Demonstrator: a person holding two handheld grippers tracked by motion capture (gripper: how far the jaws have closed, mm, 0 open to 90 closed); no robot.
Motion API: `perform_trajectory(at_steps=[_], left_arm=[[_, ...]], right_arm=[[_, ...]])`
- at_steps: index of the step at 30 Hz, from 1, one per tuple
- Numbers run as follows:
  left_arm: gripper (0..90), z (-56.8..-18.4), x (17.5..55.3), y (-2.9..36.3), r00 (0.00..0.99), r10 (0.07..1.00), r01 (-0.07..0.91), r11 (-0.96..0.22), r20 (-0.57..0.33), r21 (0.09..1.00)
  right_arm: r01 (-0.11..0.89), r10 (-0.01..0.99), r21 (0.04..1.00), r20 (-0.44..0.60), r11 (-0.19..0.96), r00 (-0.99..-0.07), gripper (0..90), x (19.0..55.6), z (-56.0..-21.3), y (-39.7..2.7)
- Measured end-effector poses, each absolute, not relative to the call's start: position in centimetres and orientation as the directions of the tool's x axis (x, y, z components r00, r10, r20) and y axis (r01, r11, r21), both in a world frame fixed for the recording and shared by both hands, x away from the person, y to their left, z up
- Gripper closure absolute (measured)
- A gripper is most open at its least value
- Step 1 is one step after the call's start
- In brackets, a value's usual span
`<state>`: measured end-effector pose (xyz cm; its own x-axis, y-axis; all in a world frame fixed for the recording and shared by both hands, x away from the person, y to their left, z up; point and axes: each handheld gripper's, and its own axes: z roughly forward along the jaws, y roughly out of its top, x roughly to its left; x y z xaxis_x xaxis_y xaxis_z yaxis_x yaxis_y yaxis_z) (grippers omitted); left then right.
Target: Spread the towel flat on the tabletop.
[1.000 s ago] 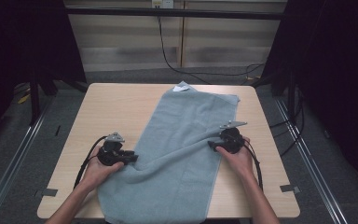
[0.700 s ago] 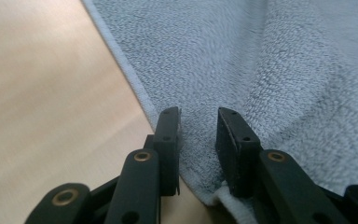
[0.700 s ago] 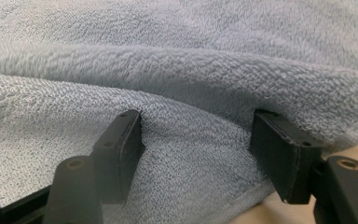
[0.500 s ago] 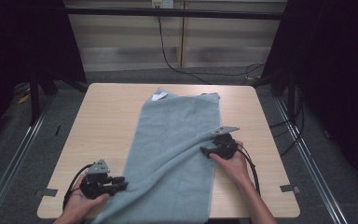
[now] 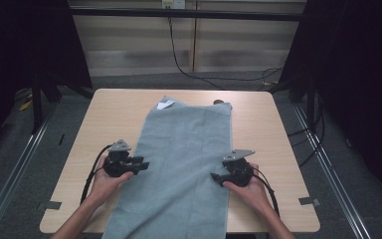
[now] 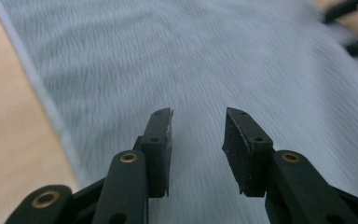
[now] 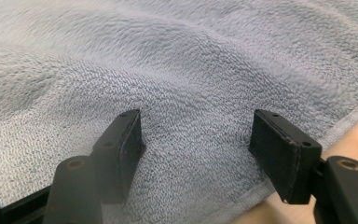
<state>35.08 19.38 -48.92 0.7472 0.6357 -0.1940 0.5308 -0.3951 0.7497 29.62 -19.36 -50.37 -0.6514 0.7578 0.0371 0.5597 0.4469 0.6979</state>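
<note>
— Towel (image 5: 184,169) lay lengthwise down the middle of the table (image 5: 278,129), didn't it?

— It did. The grey towel ran from near the far edge, where a white label (image 5: 165,104) showed at its far left corner, down to the near edge and over it. It lay flat, with only a soft ripple near the right side.

— And the left gripper (image 5: 140,165)?

— It sat at the towel's left edge, pointing inward over the cloth. Its jaws had just been opening; in the left gripper view (image 6: 198,128) they stood apart above the terry, with nothing pinched between them.

— What about the right gripper (image 5: 215,177)?

— At the towel's right edge, also pointing inward. In the right gripper view (image 7: 196,133) its jaws stood wide, straddling a stretch of towel just inside the hem, pads not pressing on it. Bare wood showed past the hem.

— So neither had hold of anything?

— Neither; the towel rested free on the table.
</note>
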Motion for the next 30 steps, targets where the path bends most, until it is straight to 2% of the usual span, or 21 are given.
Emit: perform_trajectory(at_steps=[5,12,19,21,23,26,30], left_arm=[[62.0,-50.3,35.6,18.6,0.747,0.652,0.52,-0.449,-0.131,0.727],[63.0,-50.3,31.2,19.3,0.795,0.581,0.5,-0.463,-0.176,0.732],[63.1,-50.0,26.7,20.0,0.813,0.523,0.527,-0.474,-0.255,0.705],[62.8,-49.9,25.6,20.4,0.817,0.5,0.537,-0.476,-0.288,0.697],[61.0,-49.7,25.9,20.5,0.822,0.489,0.53,-0.468,-0.292,0.708],[58.4,-49.2,27.1,20.4,0.814,0.509,0.528,-0.443,-0.282,0.724],[57.9,-47.8,32.4,20.2,0.77,0.583,0.534,-0.365,-0.26,0.763]], right_arm=[[0.541,0.726,0.695,0.04,0.474,-0.687,33.5,27.1,-50.3,-19.7],[0.53,0.702,0.685,0.039,0.499,-0.711,33.5,23.6,-50.0,-20.7],[0.523,0.677,0.67,0.042,0.526,-0.735,33.5,20.8,-49.7,-21.3],[0.544,0.662,0.672,0.107,0.502,-0.742,33.3,20.4,-49.6,-21.6],[0.558,0.664,0.692,0.151,0.458,-0.732,33.0,20.9,-49.5,-22.0],[0.555,0.712,0.731,0.136,0.397,-0.689,32.7,22.5,-48.9,-22.3],[0.551,0.763,0.746,0.089,0.374,-0.64,32.7,26.2,-48.2,-22.2]])
